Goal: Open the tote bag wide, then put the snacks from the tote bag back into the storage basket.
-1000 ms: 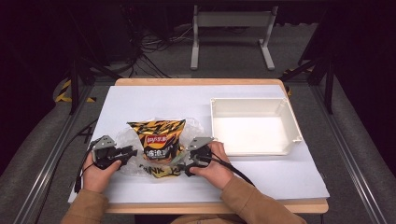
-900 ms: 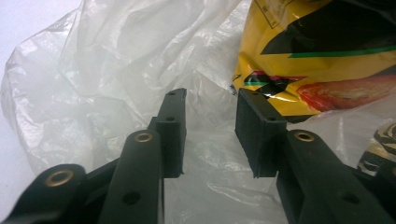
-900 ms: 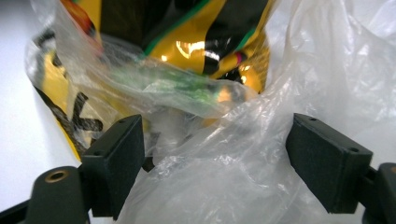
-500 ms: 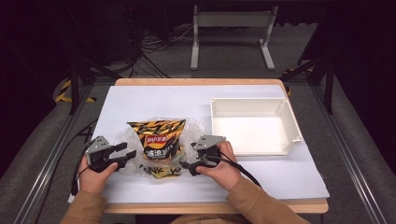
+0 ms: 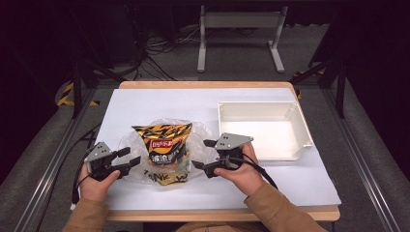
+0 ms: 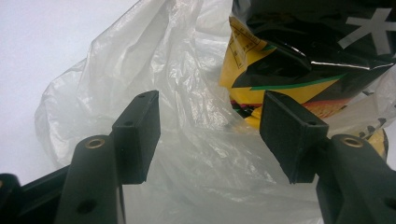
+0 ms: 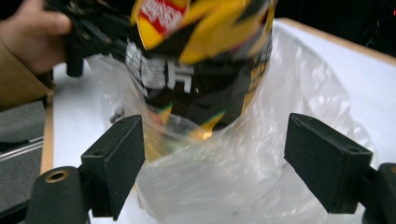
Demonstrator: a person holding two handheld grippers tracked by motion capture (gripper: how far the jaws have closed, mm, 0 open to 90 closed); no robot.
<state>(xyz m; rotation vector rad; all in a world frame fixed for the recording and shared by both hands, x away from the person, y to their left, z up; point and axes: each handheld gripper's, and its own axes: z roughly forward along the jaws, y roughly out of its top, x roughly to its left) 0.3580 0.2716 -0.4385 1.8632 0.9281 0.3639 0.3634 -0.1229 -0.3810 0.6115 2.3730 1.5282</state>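
A black-and-yellow chip bag (image 5: 163, 151) lies partly inside a crumpled clear plastic bag (image 5: 200, 137) on the table.

One chip bag (image 5: 164, 145) — inside one clear plastic bag (image 5: 198, 133) at the table's 6 o'clock. One white bin (image 5: 263, 129) at 3 o'clock — plus two grippers, left (image 5: 126, 157) and right (image 5: 203, 154).
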